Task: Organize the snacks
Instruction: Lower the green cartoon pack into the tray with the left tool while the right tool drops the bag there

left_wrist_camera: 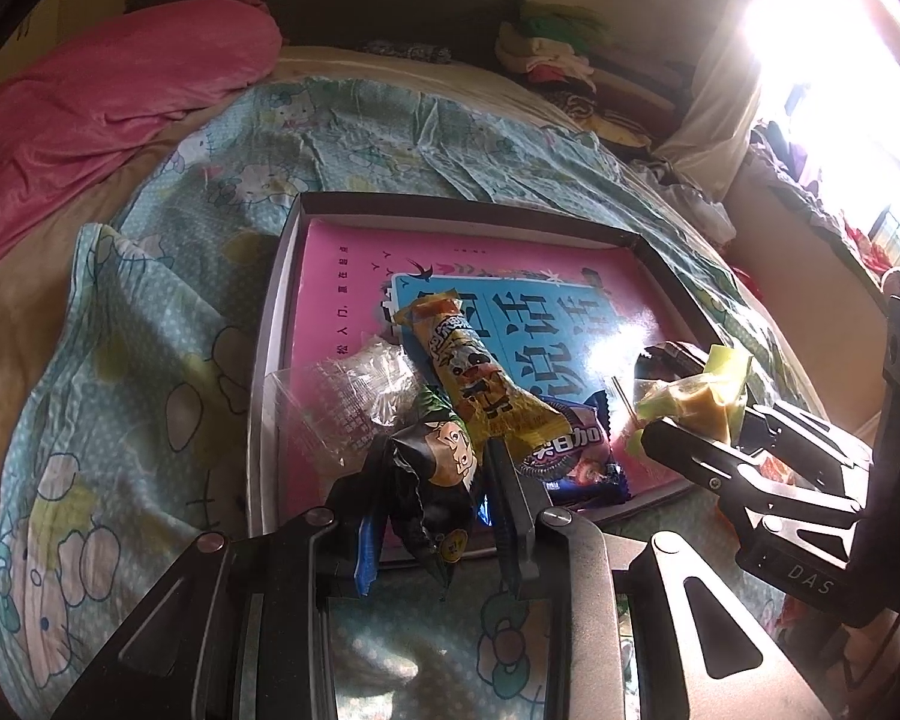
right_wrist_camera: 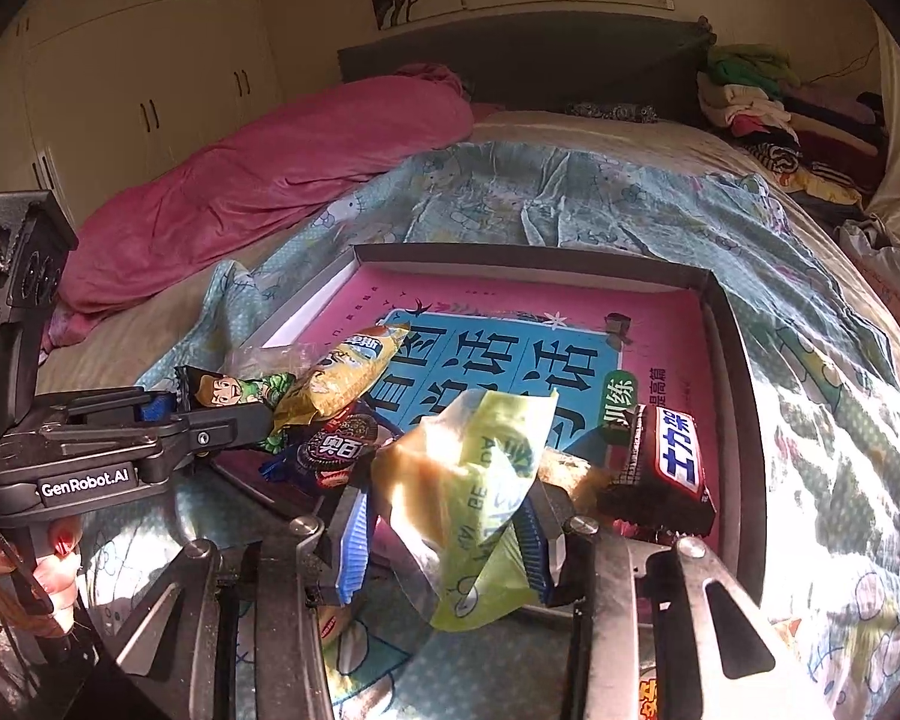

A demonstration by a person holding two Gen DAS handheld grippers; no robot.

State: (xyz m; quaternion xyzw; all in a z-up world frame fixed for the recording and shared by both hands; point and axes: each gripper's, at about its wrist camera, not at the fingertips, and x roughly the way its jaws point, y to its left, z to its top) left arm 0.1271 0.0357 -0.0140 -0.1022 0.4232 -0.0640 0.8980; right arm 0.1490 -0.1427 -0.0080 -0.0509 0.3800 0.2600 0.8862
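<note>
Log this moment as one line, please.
left tongs: shut on cartoon packet | right tongs: shut on green wrapper | both over box

I see a shallow grey-rimmed cardboard tray point(left_wrist_camera: 288, 252) lined with a pink sheet carrying a blue panel of black characters point(right_wrist_camera: 510, 354). Snacks: long yellow-orange printed packet point(left_wrist_camera: 480, 378), black wrapper with a cartoon face and green top point(left_wrist_camera: 438, 456), dark blue-purple cookie pack point(left_wrist_camera: 576, 456), pale green-and-yellow translucent wrapper point(right_wrist_camera: 480, 480), dark brown bar with white-blue lettering point(right_wrist_camera: 672, 468). Bed sheet point(left_wrist_camera: 150, 330) is teal with a cartoon cat print; blanket point(left_wrist_camera: 102, 102) is plain pink.
</note>
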